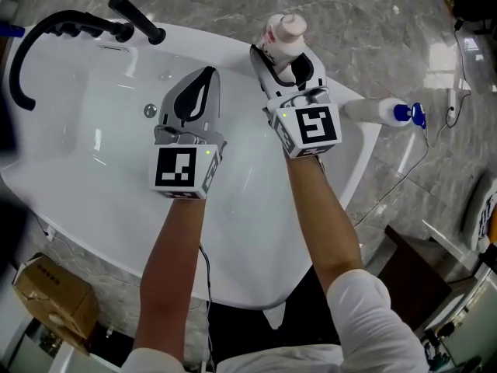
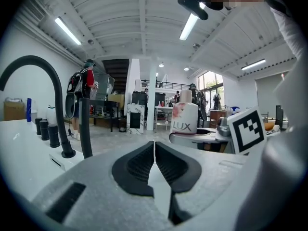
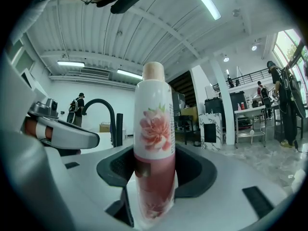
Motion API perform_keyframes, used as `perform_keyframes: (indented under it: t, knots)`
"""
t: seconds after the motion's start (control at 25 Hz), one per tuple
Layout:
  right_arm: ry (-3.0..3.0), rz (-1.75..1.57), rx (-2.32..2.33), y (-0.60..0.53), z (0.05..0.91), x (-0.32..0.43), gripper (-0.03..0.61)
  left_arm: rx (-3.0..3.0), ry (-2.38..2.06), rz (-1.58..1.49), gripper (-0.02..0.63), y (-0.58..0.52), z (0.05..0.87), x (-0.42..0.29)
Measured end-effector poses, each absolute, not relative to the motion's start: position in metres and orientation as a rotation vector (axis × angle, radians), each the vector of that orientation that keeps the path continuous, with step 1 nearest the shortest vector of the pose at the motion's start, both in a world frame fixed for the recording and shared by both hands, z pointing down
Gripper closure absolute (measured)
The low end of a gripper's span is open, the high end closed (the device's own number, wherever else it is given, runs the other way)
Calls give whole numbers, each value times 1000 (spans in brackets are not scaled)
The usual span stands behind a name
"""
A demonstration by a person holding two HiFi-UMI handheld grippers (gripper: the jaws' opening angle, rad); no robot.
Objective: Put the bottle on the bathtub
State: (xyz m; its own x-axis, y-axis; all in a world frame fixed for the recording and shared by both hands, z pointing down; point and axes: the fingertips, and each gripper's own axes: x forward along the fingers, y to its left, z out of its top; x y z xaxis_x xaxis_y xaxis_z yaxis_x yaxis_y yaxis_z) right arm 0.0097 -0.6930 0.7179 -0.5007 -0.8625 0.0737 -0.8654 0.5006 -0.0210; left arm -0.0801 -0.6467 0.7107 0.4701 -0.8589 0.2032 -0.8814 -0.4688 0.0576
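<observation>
A pink and white bottle with a flower print stands upright between the jaws of my right gripper, which is shut on it over the far rim of the white bathtub. In the right gripper view the bottle fills the middle, gripped low on its body. My left gripper hovers over the tub's inside, to the left of the bottle, shut with nothing in it. In the left gripper view its jaws meet at the tips, and the bottle shows to the right.
A black curved faucet and a black handle stand at the tub's far left end. A white bottle with a blue cap lies at the tub's right edge. A cardboard box sits on the floor at lower left. People stand far behind.
</observation>
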Motion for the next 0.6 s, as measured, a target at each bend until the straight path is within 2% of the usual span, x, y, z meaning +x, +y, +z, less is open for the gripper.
perform_keyframes:
  t: [0.6]
  knots:
    - [-2654,115,1534,-706,731,1,347,2528,-1517,201,589,-639,719,-84]
